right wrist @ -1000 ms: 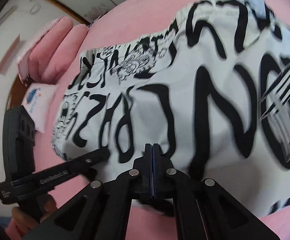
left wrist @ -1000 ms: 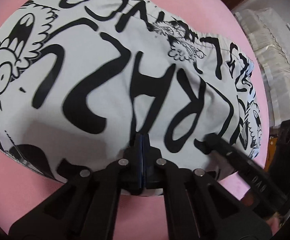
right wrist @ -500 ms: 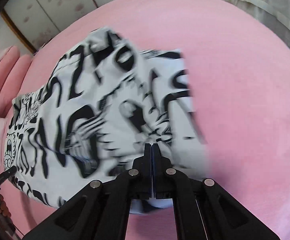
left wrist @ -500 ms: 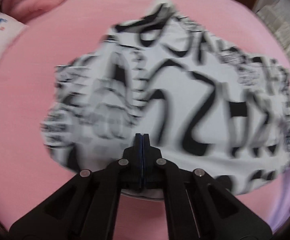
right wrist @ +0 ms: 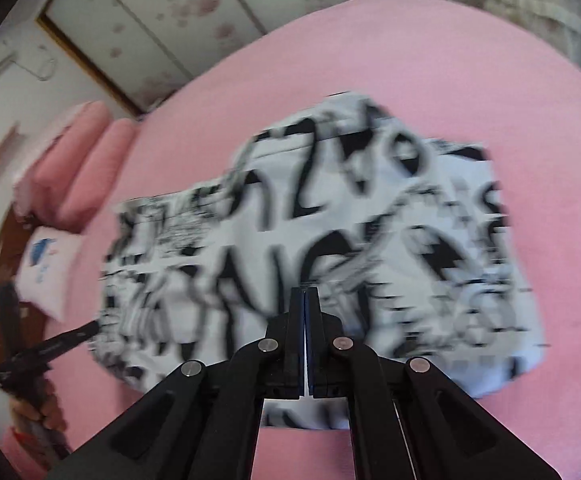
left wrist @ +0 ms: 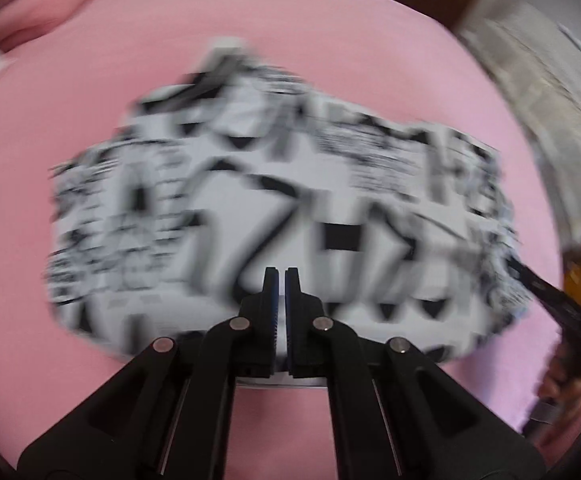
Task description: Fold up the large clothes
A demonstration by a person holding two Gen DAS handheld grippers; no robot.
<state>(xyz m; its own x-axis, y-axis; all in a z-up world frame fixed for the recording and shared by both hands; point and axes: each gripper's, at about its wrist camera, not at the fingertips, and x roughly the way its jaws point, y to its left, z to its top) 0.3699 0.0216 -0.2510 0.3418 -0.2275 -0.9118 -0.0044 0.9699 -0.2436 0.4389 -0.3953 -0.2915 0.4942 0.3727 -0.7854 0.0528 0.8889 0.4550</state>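
A white garment with black graffiti print (left wrist: pixel 274 216) lies folded in a rough rectangle on the pink bed (left wrist: pixel 50 360); motion blur smears it in both views. My left gripper (left wrist: pixel 281 276) hovers shut over the garment's near edge, and I see no cloth pulled up between its fingers. Over the same garment (right wrist: pixel 330 248), my right gripper (right wrist: pixel 304 294) is also shut, above the near edge. Each gripper shows in the other's view: the right gripper's tip (left wrist: pixel 530 280) at the cloth's right side, the left gripper's tip (right wrist: pixel 82 332) at its left side.
Pink bolsters (right wrist: pixel 86 152) and a white pillow with a blue print (right wrist: pixel 44 264) lie at the head of the bed. Wardrobe doors (right wrist: pixel 170 12) stand behind them. Pale curtains (left wrist: pixel 550 100) hang beyond the bed's right side. A hand (right wrist: pixel 34 408) holds the left gripper.
Both grippers have risen and drawn back from close over the cloth, so the whole folded garment now shows. Their jaws stayed shut. The garment keeps its place on the bed.
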